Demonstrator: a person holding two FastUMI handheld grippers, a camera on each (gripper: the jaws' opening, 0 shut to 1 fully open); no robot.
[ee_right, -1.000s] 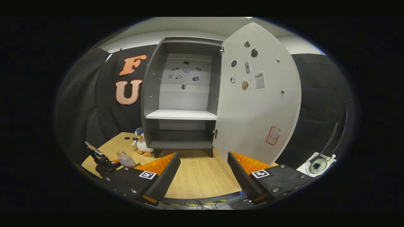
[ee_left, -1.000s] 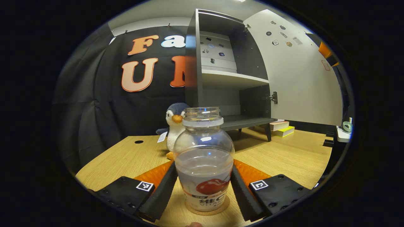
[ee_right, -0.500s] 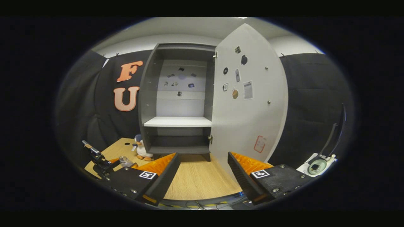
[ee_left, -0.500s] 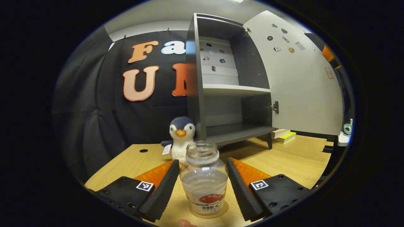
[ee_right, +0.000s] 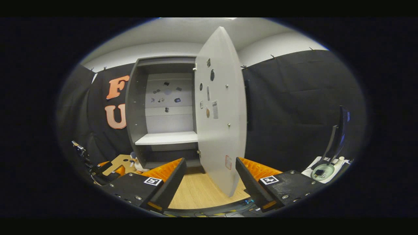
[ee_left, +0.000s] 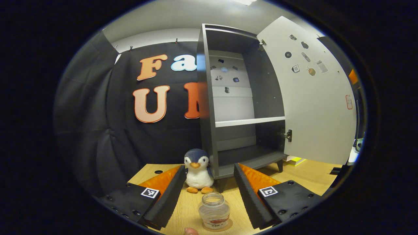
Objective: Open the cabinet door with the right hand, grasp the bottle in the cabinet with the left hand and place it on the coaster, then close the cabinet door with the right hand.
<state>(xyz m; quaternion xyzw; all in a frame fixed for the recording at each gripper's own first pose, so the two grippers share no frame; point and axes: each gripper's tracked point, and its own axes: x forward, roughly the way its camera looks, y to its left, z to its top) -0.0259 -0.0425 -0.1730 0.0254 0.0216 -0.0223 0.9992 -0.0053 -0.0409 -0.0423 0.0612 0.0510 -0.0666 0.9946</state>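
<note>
The next move turns on the cabinet door (ee_right: 219,111), and from my right gripper (ee_right: 210,178) it stands nearly edge-on, straight ahead and slightly to the right of the gap between my fingers, its long axis upright and its lower corner dropping down between them in the right gripper view. It is hinged on the right side of the cabinet (ee_right: 163,111) and swung wide open, so I judge I must push its free edge leftward, toward the open front. My right hand is plainly the nearer one to it; the left gripper sits low at the far left of that view, well apart from the door. My right fingers are spread wide and hold nothing; I cannot tell whether the door's lower edge touches either of them or merely hangs just in front. In the left gripper view, the bottle (ee_left: 214,210) stands upright on the coaster (ee_left: 228,225) on the counter (ee_left: 310,182), near the bottom between my left gripper's (ee_left: 209,192) fingers but clear of both. Those fingers are wide apart and empty too. A plush penguin (ee_left: 197,171) sits just beyond the bottle, beside the cabinet's near left corner. The cabinet's shelves look bare, so I take the placing as done and only the closing remains.
</note>
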